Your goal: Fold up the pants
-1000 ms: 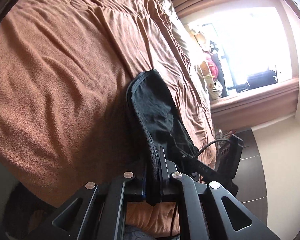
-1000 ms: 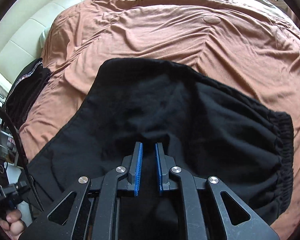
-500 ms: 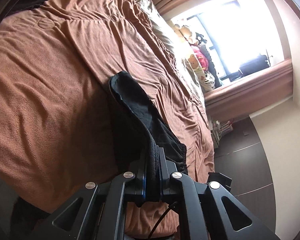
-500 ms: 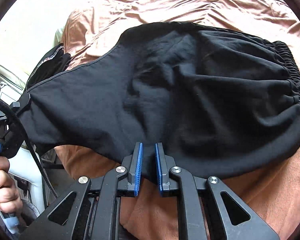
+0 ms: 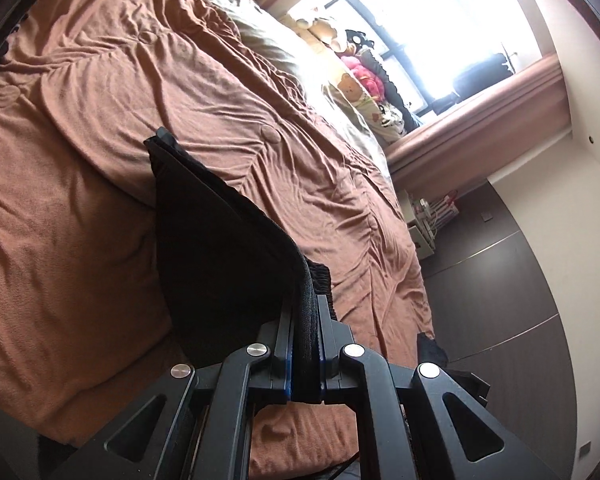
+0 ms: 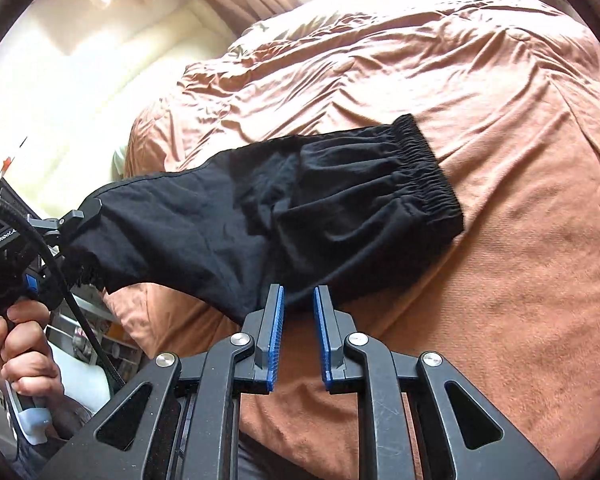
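A wide bed under a rumpled rust-brown quilt [image 5: 100, 128] fills the room. Daylight floods through a dark-framed window [image 5: 428, 28] behind stuffed toys [image 5: 360, 80]; beside it, a dark panelled wall [image 5: 500, 300].

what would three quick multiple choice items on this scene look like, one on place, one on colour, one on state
1. Where does the waistband end of the pants lie?
A. on the bedspread
B. on the floor
C. on the window sill

2. What colour are the pants?
A. brown
B. black
C. white

3. What is between the right gripper's fingers?
A. the waistband
B. a thick fold of cloth
C. nothing, the pads stand apart with bedspread showing between them

Answers:
1 A, the gathered elastic edge rests on the brown cover in the right wrist view.
2 B, the cloth is dark black against the brown bed.
3 C, the blue pads have a clear gap and its jaws are opening, while the left gripper is shut on the pants.
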### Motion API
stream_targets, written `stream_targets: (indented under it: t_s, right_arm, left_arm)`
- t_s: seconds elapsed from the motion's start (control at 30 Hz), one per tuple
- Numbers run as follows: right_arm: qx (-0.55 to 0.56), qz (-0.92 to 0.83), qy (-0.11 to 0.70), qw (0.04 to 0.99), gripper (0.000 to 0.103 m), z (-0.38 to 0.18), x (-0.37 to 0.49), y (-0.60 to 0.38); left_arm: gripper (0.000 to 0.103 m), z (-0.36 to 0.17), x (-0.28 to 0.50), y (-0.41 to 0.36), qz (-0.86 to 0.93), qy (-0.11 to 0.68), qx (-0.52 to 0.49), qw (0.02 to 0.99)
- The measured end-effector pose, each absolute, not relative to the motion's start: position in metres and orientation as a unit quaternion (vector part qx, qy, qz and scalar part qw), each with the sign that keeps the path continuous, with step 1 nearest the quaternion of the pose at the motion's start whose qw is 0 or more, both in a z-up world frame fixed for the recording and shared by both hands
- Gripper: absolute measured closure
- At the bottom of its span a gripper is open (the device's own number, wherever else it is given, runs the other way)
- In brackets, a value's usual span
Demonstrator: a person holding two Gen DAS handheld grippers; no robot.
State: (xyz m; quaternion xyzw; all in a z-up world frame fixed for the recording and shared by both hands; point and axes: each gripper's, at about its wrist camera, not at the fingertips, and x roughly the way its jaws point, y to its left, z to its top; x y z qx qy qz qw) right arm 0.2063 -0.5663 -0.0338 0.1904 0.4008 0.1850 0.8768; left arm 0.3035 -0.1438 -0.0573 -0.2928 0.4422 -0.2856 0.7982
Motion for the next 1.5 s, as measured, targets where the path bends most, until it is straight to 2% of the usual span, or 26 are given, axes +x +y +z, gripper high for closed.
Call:
stream_targets:
  t_s: [0.13, 0.17, 0.23, 0.27, 0.9, 1.0, 1.03, 1.07, 1.13, 1.17, 1.2, 1.23, 1.3, 1.5]
  right_arm:
    - [0.207, 0.169, 0.386, 0.883, 0.088, -0.034, 0.186, -0.580]
    - [0.210, 0.166, 0.383, 0.884, 0.086, -0.033, 0.181, -0.582]
    - [0.217, 0.157, 0.374, 0.888, 0.075, -0.033, 0.174, -0.585]
    - [0.224, 0.155, 0.371, 0.888, 0.074, -0.033, 0.170, -0.589]
    - [0.304, 0.114, 0.356, 0.876, 0.074, -0.049, 0.125, -0.647]
    - [0.310, 0.112, 0.360, 0.873, 0.074, -0.053, 0.124, -0.650]
    - [0.311, 0.113, 0.361, 0.872, 0.074, -0.054, 0.125, -0.650]
    - [0.311, 0.115, 0.362, 0.871, 0.074, -0.054, 0.125, -0.649]
    - [0.311, 0.118, 0.363, 0.870, 0.074, -0.054, 0.127, -0.647]
    - [0.310, 0.121, 0.362, 0.871, 0.073, -0.053, 0.128, -0.646]
    - [0.309, 0.122, 0.360, 0.872, 0.066, -0.052, 0.128, -0.645]
    - [0.309, 0.123, 0.357, 0.873, 0.053, -0.051, 0.129, -0.643]
    - [0.309, 0.128, 0.347, 0.876, 0.041, -0.048, 0.130, -0.641]
    - [0.320, 0.150, 0.349, 0.868, 0.039, -0.053, 0.142, -0.630]
  left_arm:
    - [0.094, -0.055, 0.306, -0.176, -0.307, 0.450, -0.267, 0.795]
    - [0.094, -0.055, 0.306, -0.183, -0.312, 0.453, -0.261, 0.793]
    - [0.094, -0.057, 0.307, -0.198, -0.321, 0.458, -0.251, 0.790]
    - [0.094, -0.058, 0.308, -0.205, -0.325, 0.461, -0.246, 0.788]
    - [0.094, -0.109, 0.291, -0.311, -0.359, 0.542, -0.163, 0.742]
    - [0.083, -0.115, 0.292, -0.310, -0.356, 0.556, -0.172, 0.731]
    - [0.072, -0.114, 0.293, -0.308, -0.355, 0.557, -0.176, 0.730]
    - [0.056, -0.112, 0.293, -0.304, -0.352, 0.556, -0.178, 0.732]
    - [0.038, -0.105, 0.292, -0.296, -0.346, 0.545, -0.183, 0.742]
    - [0.034, -0.100, 0.293, -0.291, -0.345, 0.538, -0.186, 0.746]
    - [0.033, -0.096, 0.294, -0.286, -0.345, 0.532, -0.188, 0.750]
    - [0.033, -0.093, 0.295, -0.282, -0.344, 0.529, -0.190, 0.752]
    - [0.033, -0.089, 0.299, -0.270, -0.335, 0.525, -0.192, 0.758]
    - [0.032, -0.093, 0.320, -0.230, -0.295, 0.525, -0.206, 0.772]
